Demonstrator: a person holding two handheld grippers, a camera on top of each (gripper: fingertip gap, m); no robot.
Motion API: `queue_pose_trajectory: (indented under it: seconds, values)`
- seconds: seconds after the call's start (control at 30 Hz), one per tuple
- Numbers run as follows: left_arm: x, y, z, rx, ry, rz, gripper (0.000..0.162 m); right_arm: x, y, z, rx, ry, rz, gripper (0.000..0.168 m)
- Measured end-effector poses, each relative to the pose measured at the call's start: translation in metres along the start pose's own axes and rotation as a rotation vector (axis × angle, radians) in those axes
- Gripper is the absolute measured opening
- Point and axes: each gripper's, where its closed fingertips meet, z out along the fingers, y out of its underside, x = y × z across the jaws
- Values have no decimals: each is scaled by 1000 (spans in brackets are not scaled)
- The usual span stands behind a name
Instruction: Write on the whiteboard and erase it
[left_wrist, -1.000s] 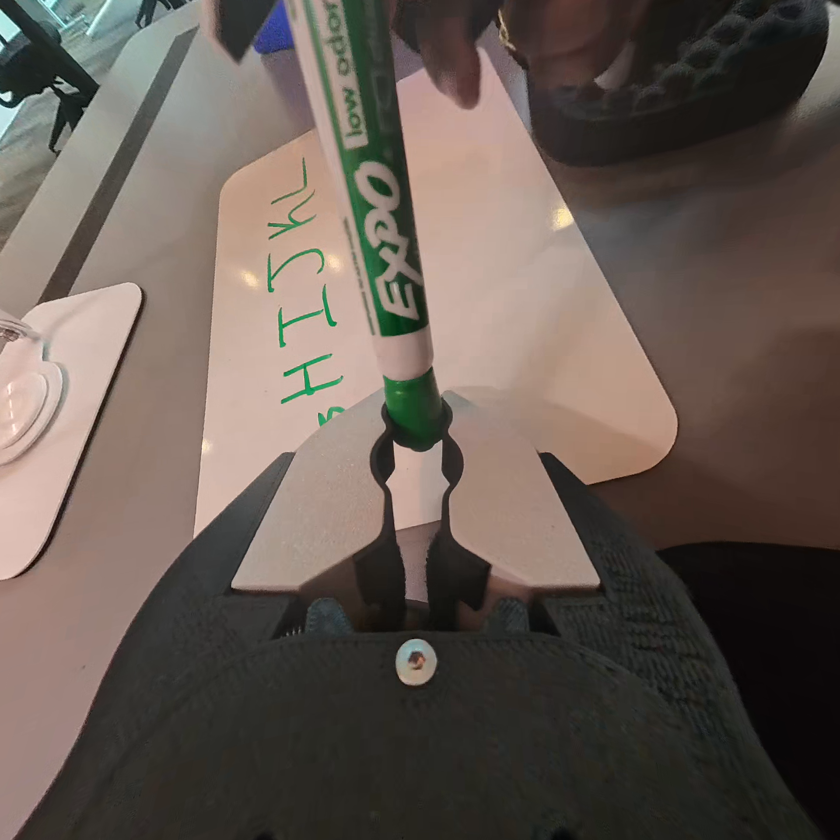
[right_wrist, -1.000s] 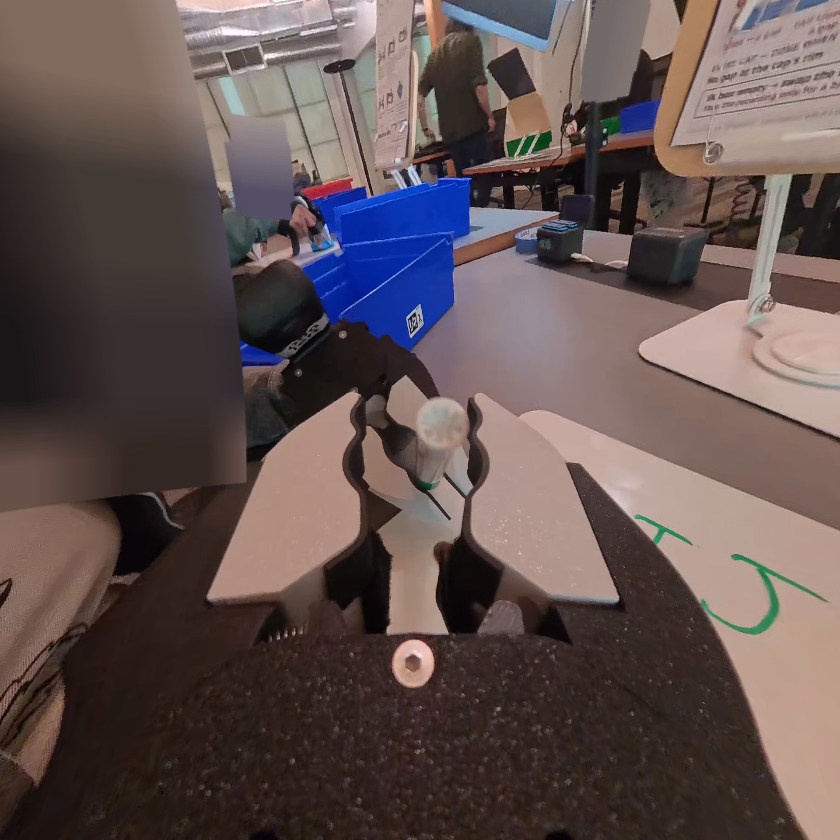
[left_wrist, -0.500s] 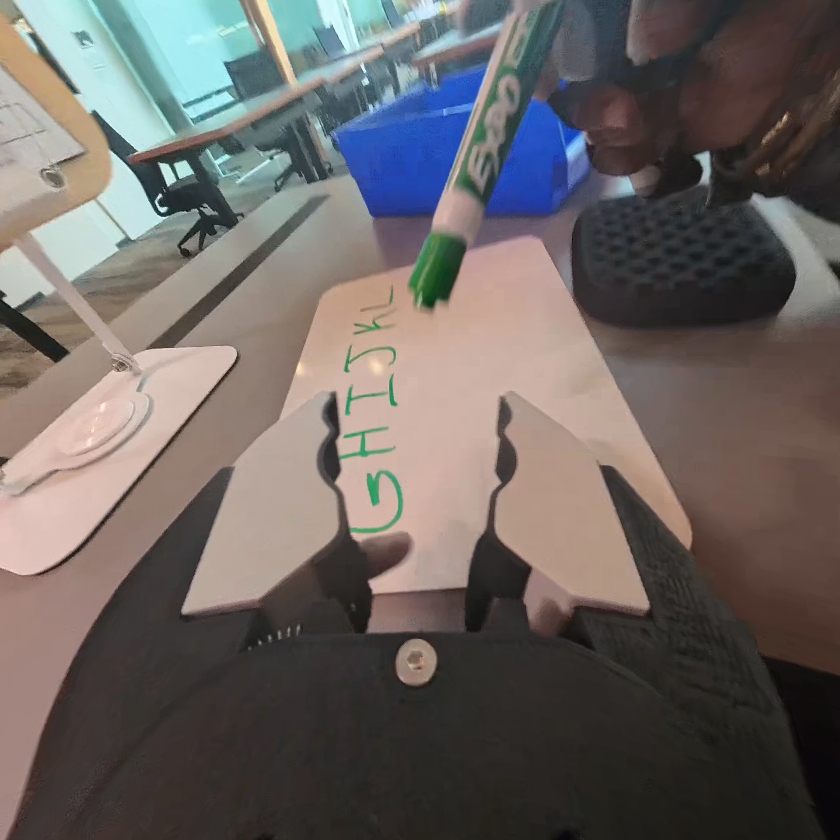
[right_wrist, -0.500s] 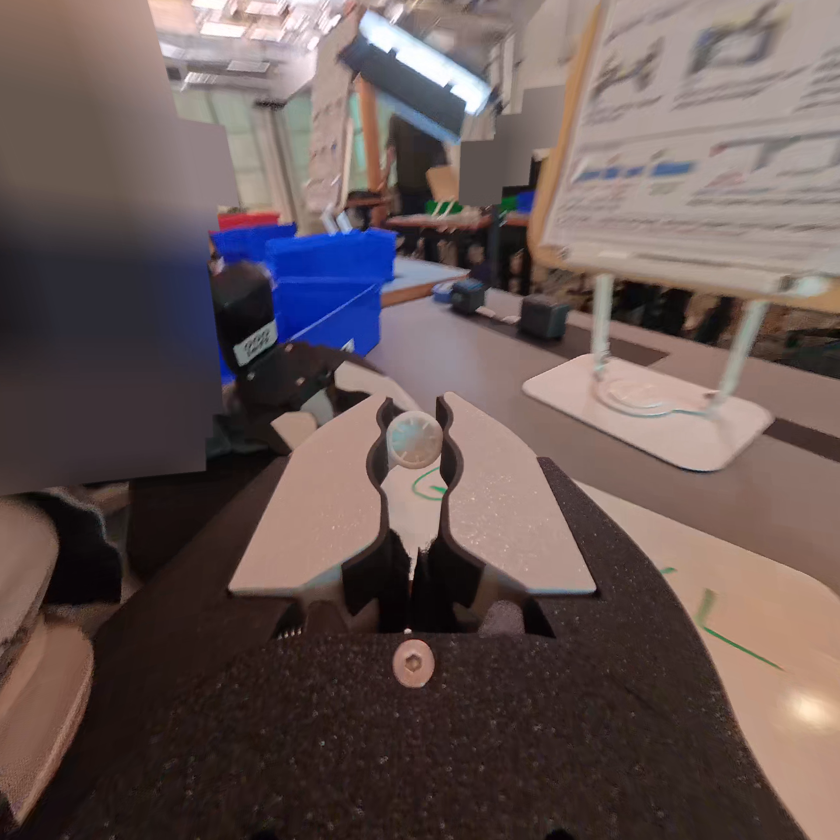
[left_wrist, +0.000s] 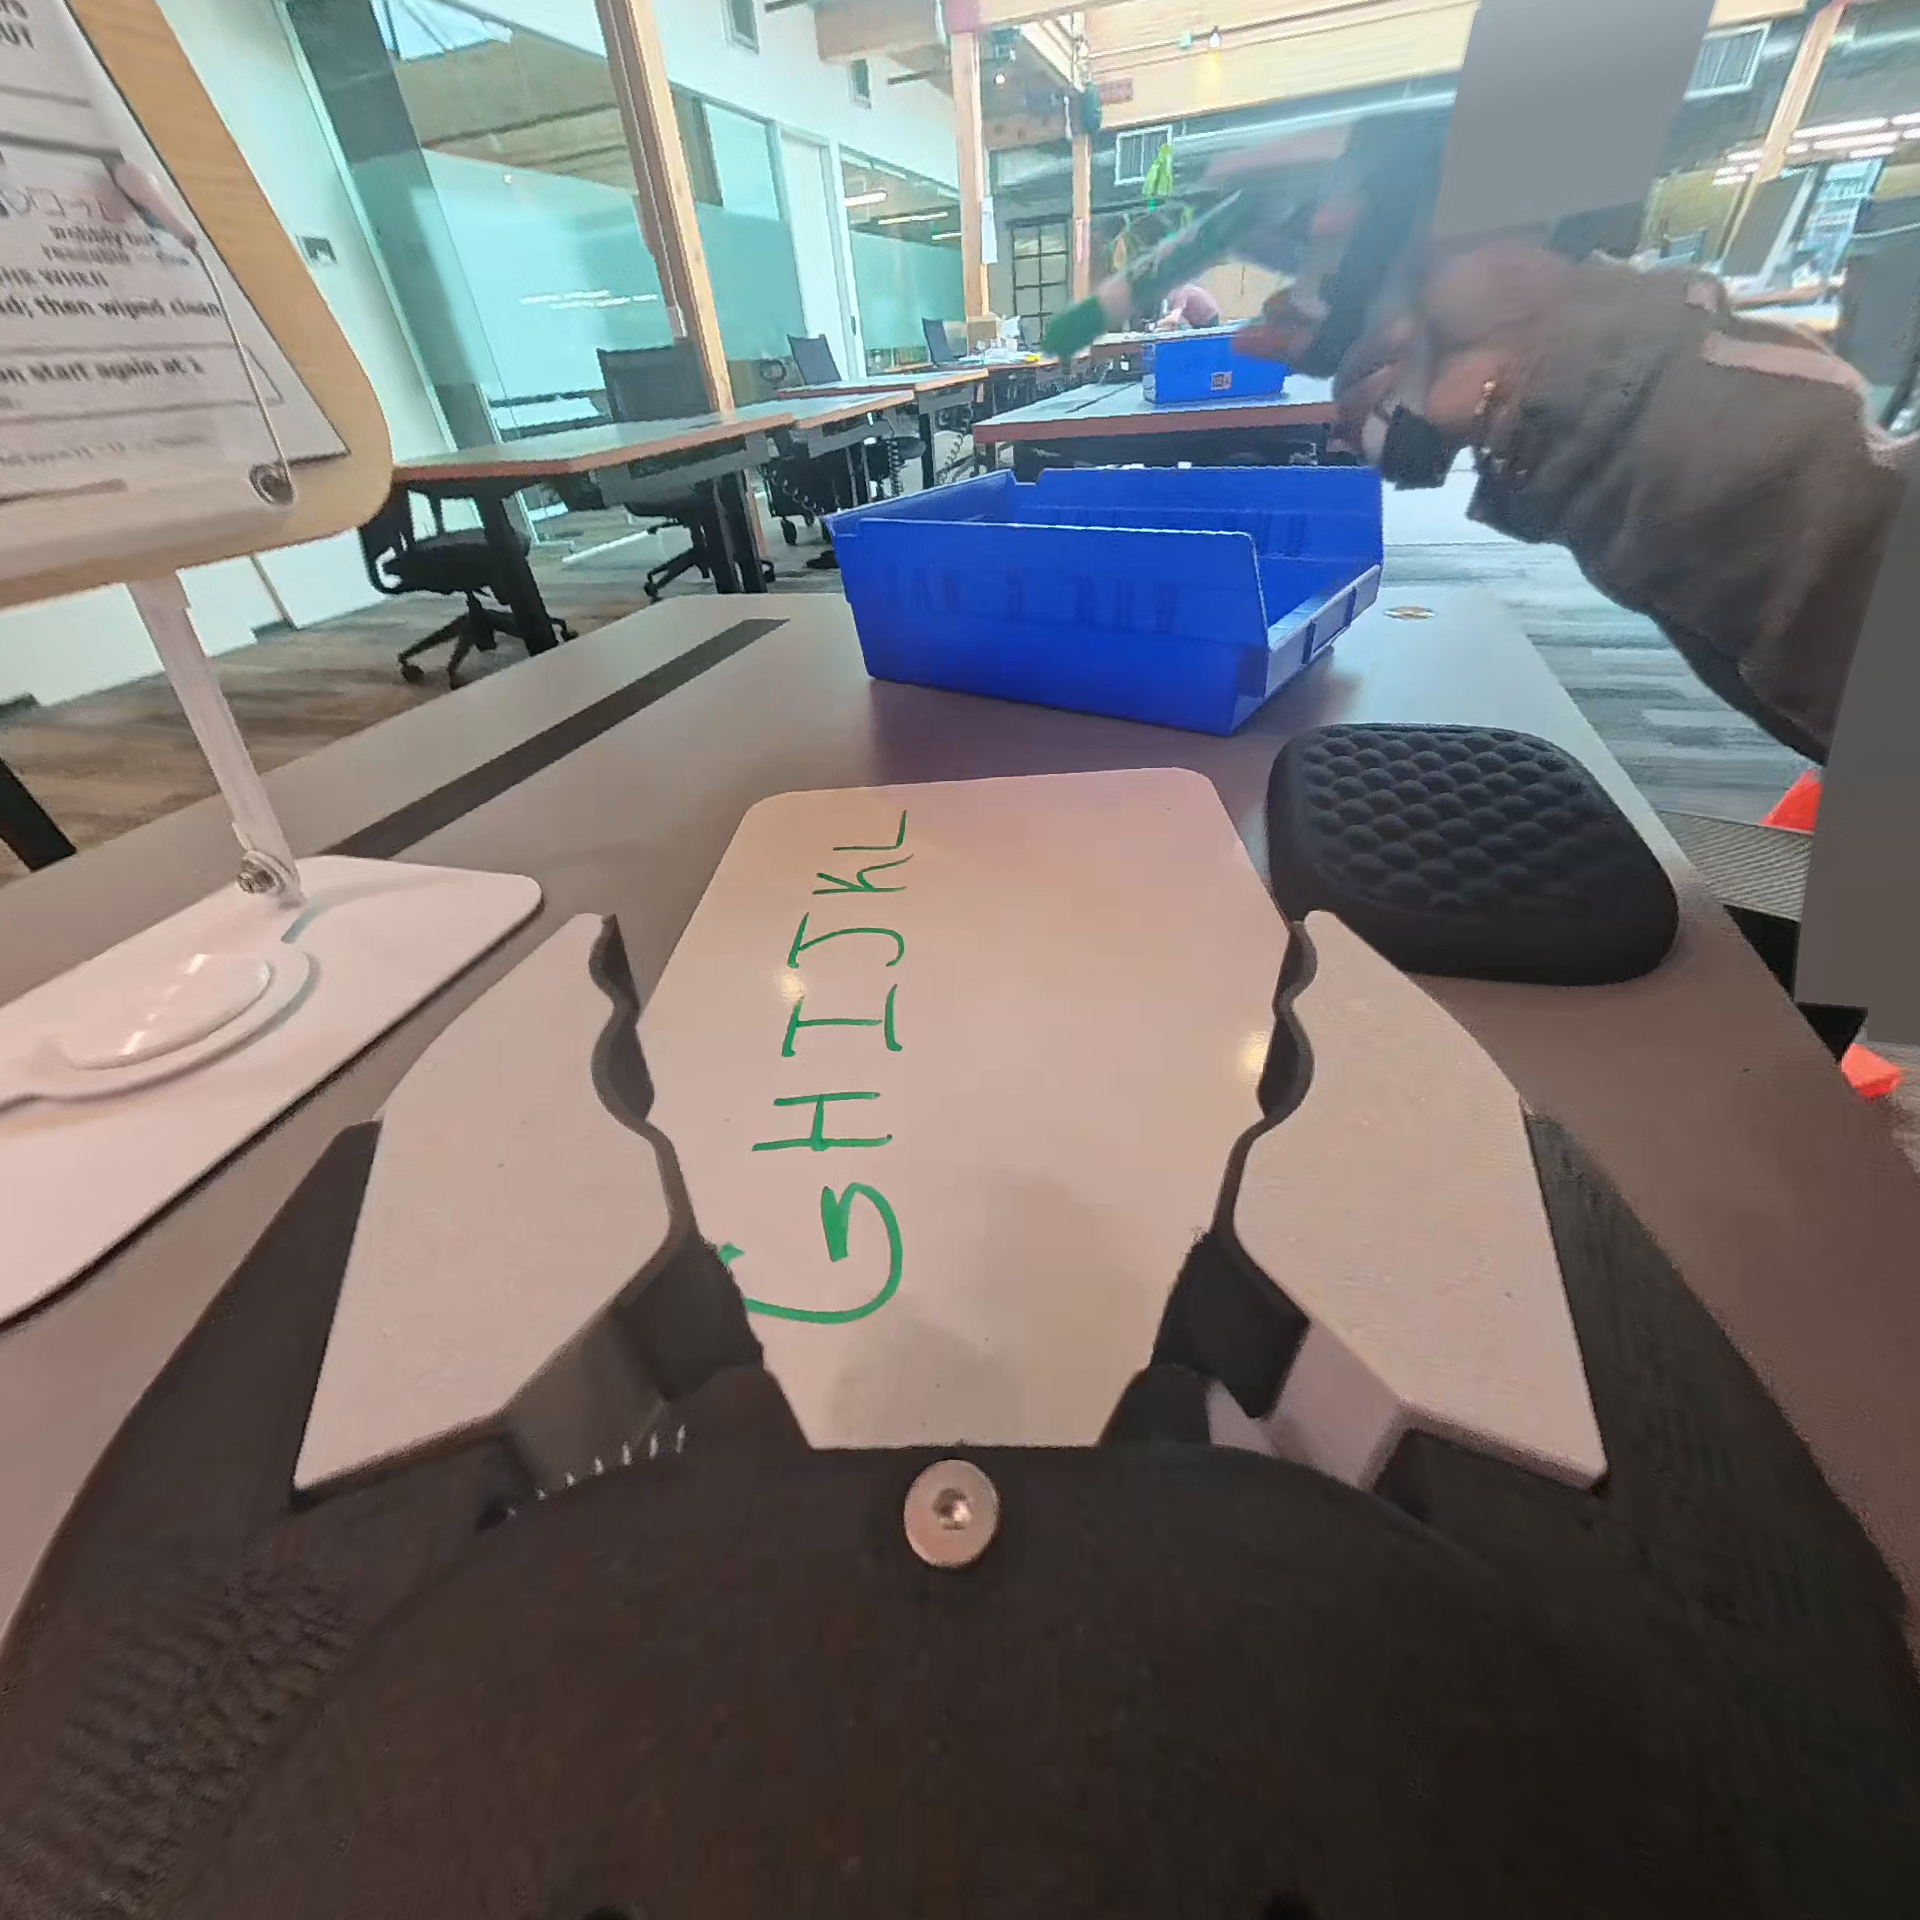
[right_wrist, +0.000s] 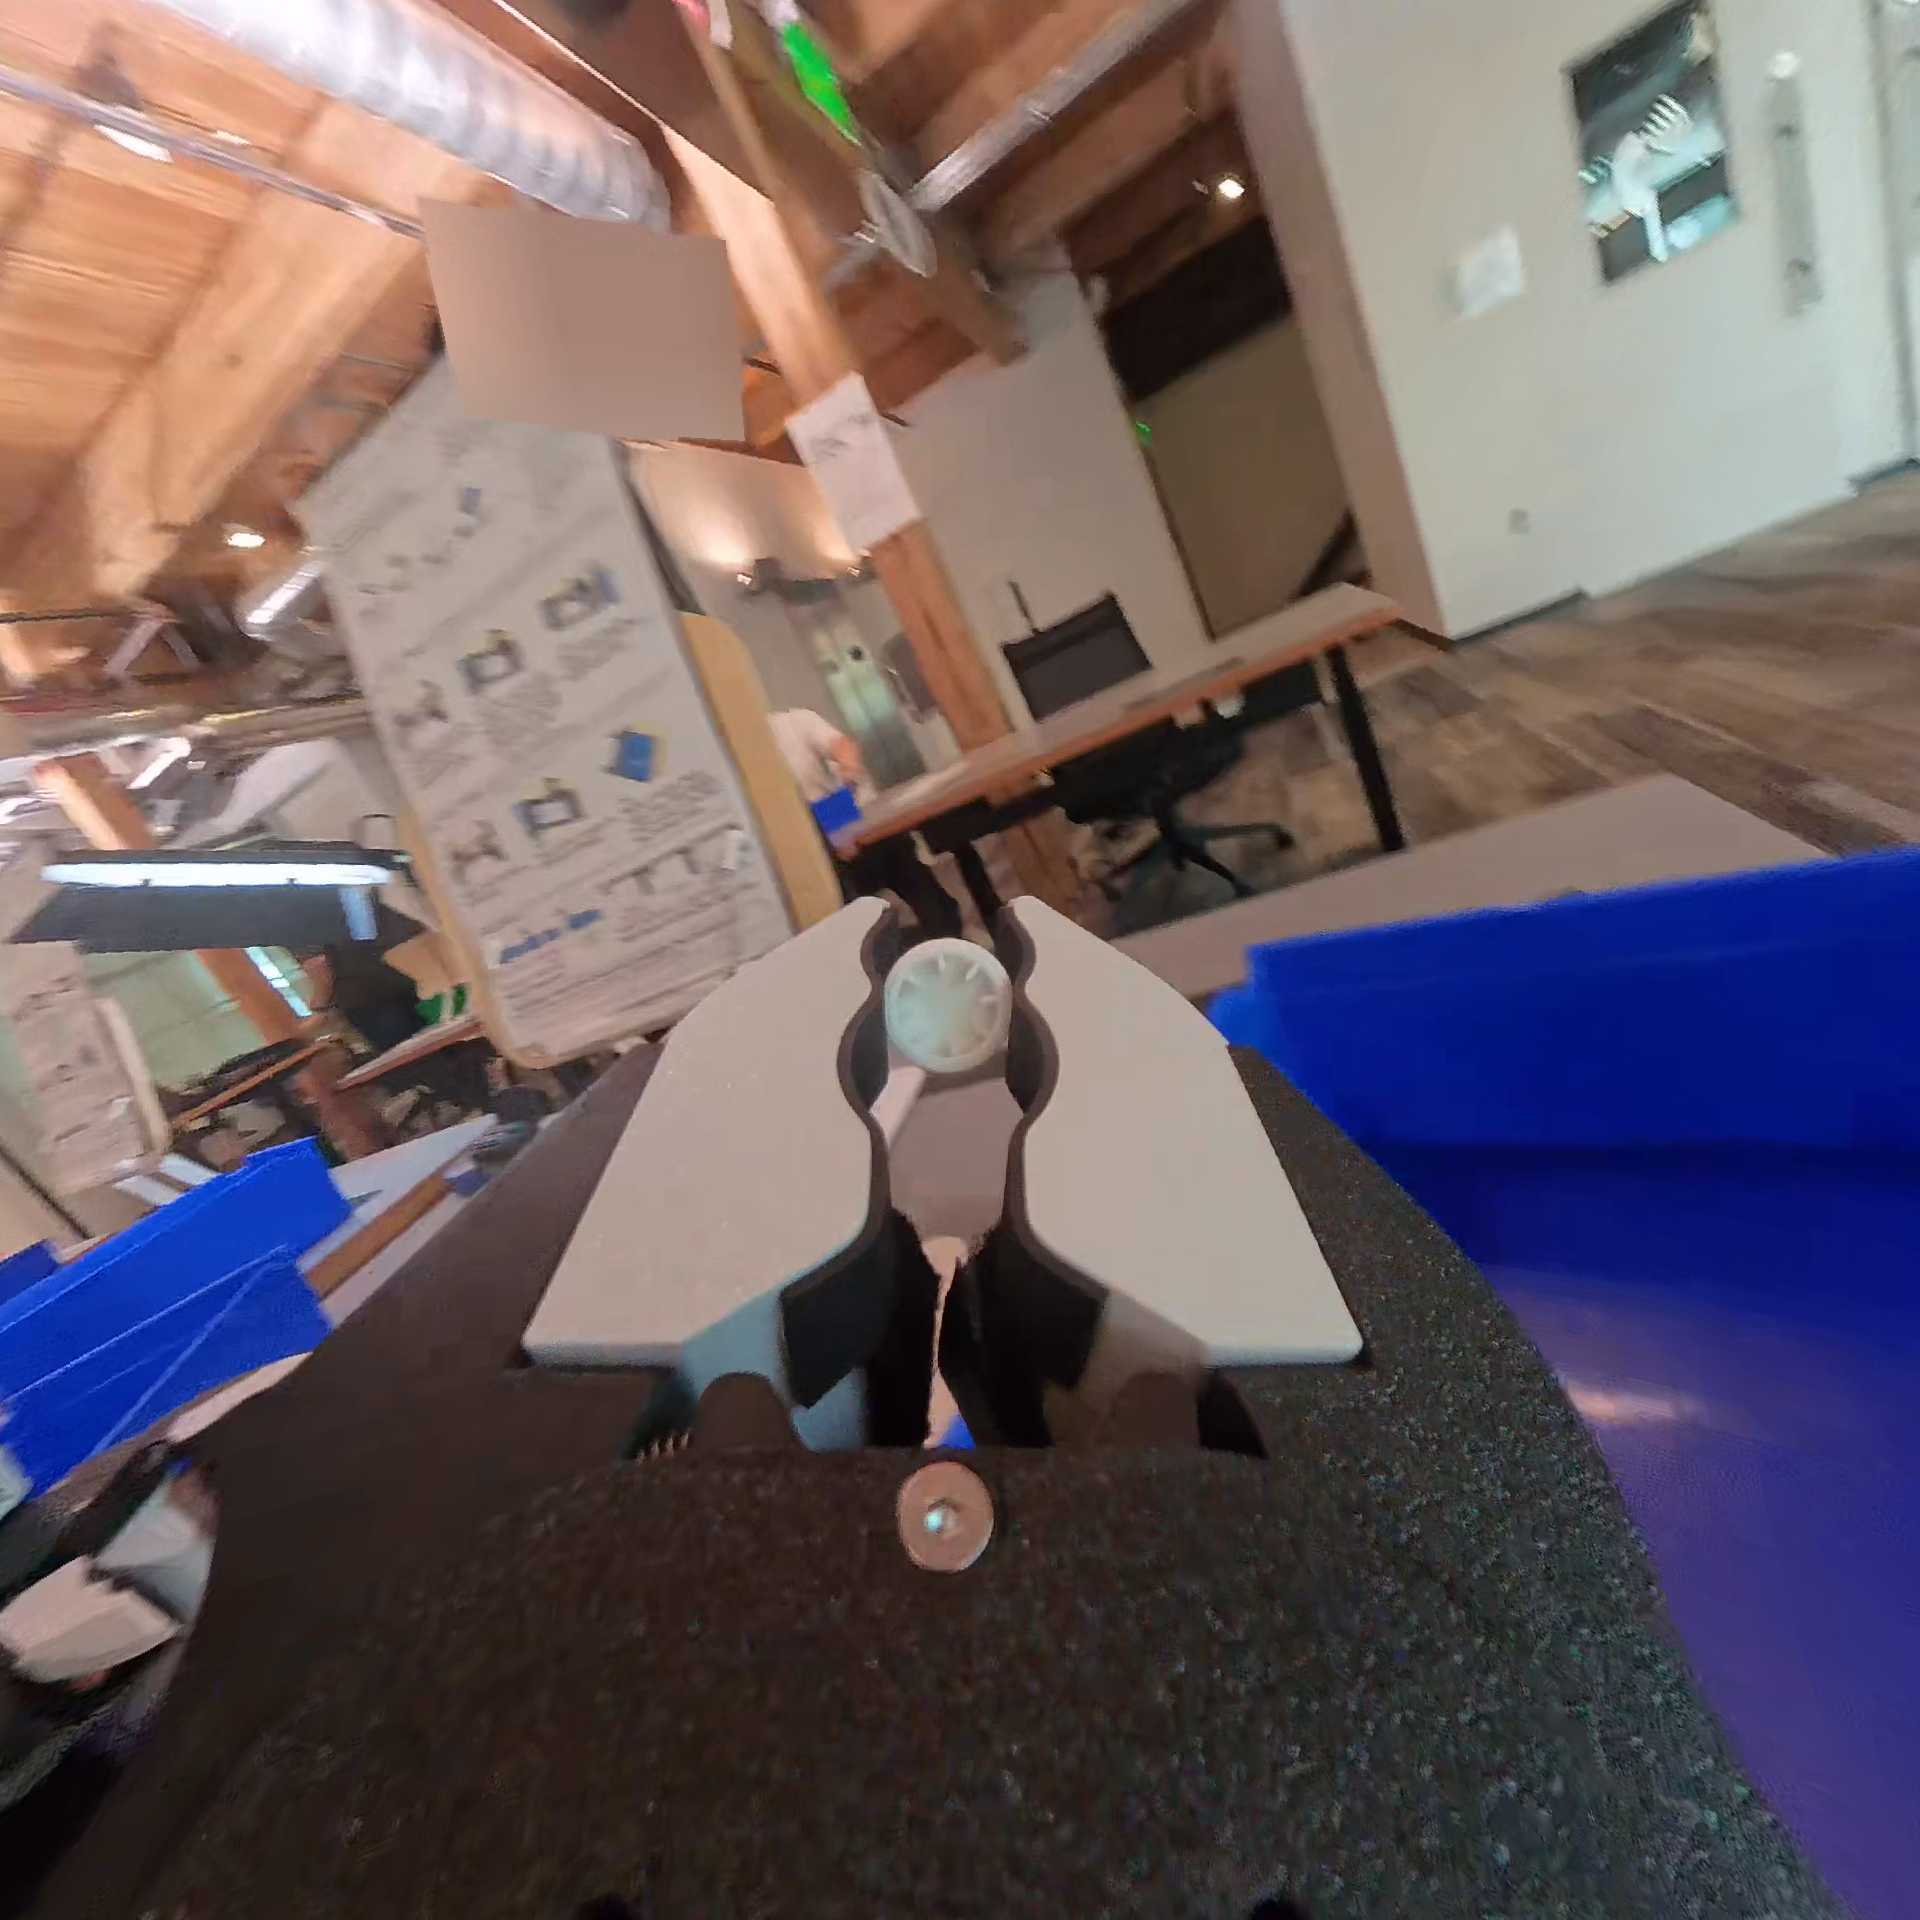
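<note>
Although motion blur smears the upper right of the left wrist view, a green marker (left_wrist: 1143, 275) can be made out there, raised high above the table (left_wrist: 1403, 665) beside a person's hand (left_wrist: 1475, 343). Only its white end cap (right_wrist: 948, 1006) is plain in the right wrist view, at frame centre, pinched in the notches of the right gripper (right_wrist: 948, 935), whose fingers are clamped on it; its barrel is hidden behind them. At lower right a blue bin (right_wrist: 1662, 1143) is cut off by the frame edge. Centred in the left wrist view, the whiteboard (left_wrist: 1081, 1039) lies flat, bearing green handwriting, its near edge hidden behind the left gripper (left_wrist: 951, 945), which is spread wide and holds nothing. A black eraser (left_wrist: 1455, 852) sits just right of the board.
</note>
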Motion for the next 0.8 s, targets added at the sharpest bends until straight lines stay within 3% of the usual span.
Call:
queue_pose_trajectory:
  seconds: [0.17,0.33,0.5,0.7,0.8]
  values:
    - [-1,1,-1,-3,-5,33,116,76,34,14,-192,265,-130,19]
    - [0,4,-1,-19,-3,76,116,115,72,32,-452,434,-309,19]
    - [2,3,-2,-15,3,60,116,119,102,32,-610,467,-361,19]
    - [11,-7,-2,2,25,52,112,107,135,-6,-906,514,-434,20]
    - [26,-27,-4,38,56,51,110,102,153,-21,-1046,504,-451,20]
